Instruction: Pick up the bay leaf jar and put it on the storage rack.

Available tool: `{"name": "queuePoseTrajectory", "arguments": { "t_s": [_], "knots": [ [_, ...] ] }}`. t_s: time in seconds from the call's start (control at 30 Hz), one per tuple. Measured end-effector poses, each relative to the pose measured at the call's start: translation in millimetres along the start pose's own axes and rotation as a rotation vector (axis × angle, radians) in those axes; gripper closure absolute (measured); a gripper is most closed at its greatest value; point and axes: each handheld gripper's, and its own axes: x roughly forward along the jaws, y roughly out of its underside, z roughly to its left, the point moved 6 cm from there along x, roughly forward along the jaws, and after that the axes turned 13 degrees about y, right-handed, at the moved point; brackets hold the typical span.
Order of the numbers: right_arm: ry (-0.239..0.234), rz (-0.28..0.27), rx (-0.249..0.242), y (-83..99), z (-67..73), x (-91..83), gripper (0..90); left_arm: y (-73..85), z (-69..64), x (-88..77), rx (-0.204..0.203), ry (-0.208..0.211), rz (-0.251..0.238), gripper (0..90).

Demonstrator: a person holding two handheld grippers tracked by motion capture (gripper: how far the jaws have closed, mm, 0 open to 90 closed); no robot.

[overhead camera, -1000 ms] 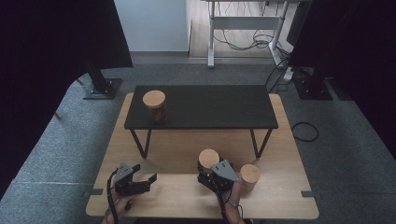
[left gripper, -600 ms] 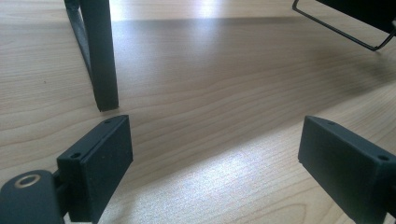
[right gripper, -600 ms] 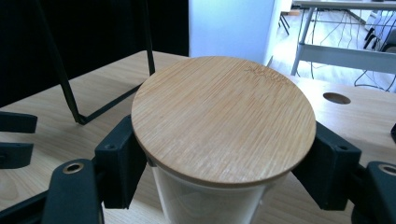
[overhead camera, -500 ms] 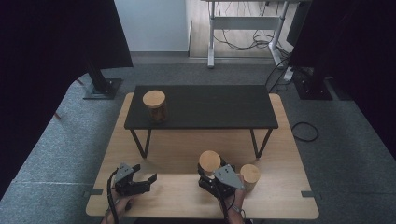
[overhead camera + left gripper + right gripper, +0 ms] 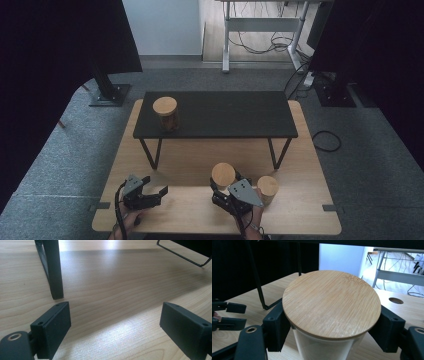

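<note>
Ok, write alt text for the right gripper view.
A jar with a round wooden lid sits clamped between the black jaws of the right hand-held gripper, close to the camera. Behind it are a wooden table and a thin black metal leg; the left hand-held gripper shows at far left.

A jar (image 5: 223, 176) with a round, flat bamboo lid (image 5: 331, 303) is seen at the near middle of the light wooden table (image 5: 300, 165). Its body, visible just under the lid in the right gripper view, is of clear or whitish glass, and it is held upright. The lid is seated level on the jar and is closed; fine grain lines and a faint mark near the far rim can be made out on it. The jar is gripped below the lid from both sides by black pads (image 5: 277, 327). Whether its base rests on the table cannot be told. A second lidded jar (image 5: 267, 187) stands just beside it.
</note>
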Motion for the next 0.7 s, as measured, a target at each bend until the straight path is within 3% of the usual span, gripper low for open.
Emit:
{"name": "queuePoseTrajectory", "arguments": {
  "t_s": [0.7],
  "knots": [
    [-0.036, -0.032, -0.025, -8.6, 2.2, -7.0, 25.4, 0.0, 1.0, 0.2, -0.010, -0.006, 0.002, 9.2]
  ]
}}
